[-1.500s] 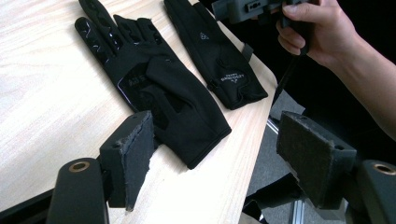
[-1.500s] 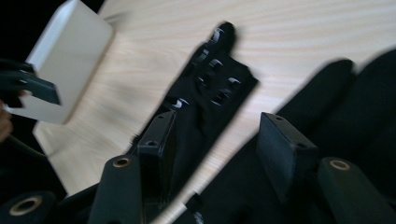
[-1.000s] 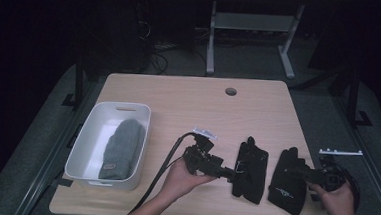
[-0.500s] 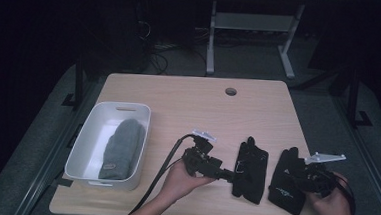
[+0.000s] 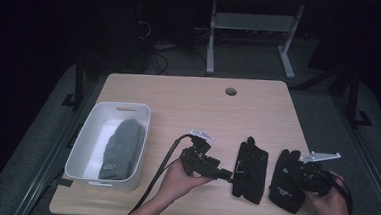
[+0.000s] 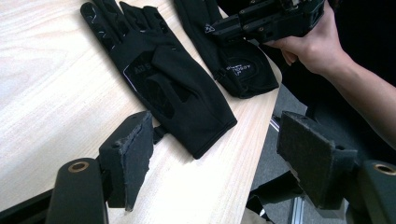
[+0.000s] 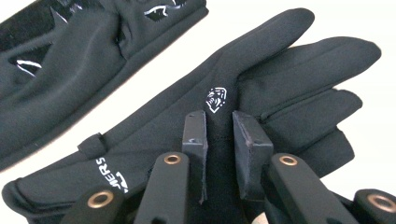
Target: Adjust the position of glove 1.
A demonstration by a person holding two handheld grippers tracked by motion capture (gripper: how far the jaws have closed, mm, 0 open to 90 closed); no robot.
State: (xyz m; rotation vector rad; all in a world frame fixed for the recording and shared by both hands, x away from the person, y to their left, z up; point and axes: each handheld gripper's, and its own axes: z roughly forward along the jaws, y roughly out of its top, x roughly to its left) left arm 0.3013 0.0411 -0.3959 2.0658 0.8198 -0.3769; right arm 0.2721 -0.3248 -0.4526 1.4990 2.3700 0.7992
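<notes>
Two black gloves lie side by side near the table's front edge. My left gripper (image 5: 226, 176) stands open just left of the nearer glove (image 5: 250, 170); in the left gripper view its cuff (image 6: 205, 130) lies between the wide-apart jaws (image 6: 224, 158). My right gripper (image 5: 296, 175) rests on the other glove (image 5: 283, 186). In the right gripper view its jaws (image 7: 219, 135) stand close together, pinching fabric on the back of that glove (image 7: 280, 65) just below a small white logo (image 7: 216, 99). The first glove (image 7: 70, 65) lies behind it.
A white bin (image 5: 92, 131) at the table's left holds a grey folded cloth (image 5: 122, 148). A cable hole (image 5: 231, 91) sits at the back of the table (image 5: 188, 107). The table's front edge (image 6: 252, 140) runs close by the gloves' cuffs. A hand (image 6: 317, 46) holds the right gripper.
My right gripper has moved left from the table's right edge onto the right glove. The left gripper has barely shifted.
</notes>
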